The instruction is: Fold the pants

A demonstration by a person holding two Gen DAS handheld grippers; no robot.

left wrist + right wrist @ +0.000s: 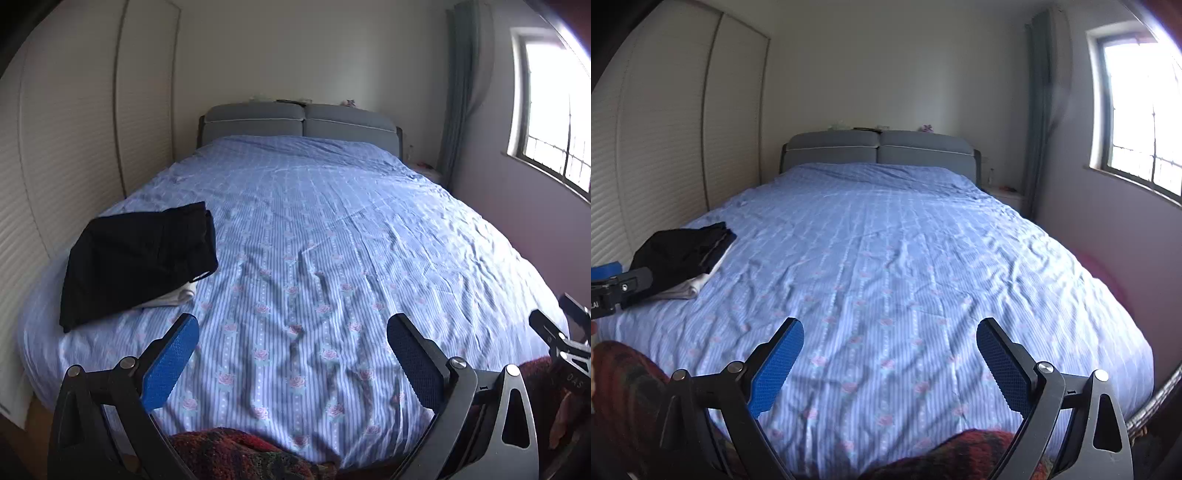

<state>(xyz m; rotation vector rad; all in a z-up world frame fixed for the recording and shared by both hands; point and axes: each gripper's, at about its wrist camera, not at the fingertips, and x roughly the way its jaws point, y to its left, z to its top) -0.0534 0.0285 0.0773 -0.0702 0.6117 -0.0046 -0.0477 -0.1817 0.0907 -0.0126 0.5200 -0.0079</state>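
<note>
Folded black pants lie on a white folded garment at the left side of the blue flowered bed. They also show in the right wrist view. My left gripper is open and empty, above the foot of the bed, right of the pants. My right gripper is open and empty, above the bed's near end. Part of the right gripper's body shows at the right edge of the left wrist view.
A grey padded headboard stands at the far end. White wardrobe doors run along the left. A window and curtain are on the right. A red knitted sleeve shows at the bottom.
</note>
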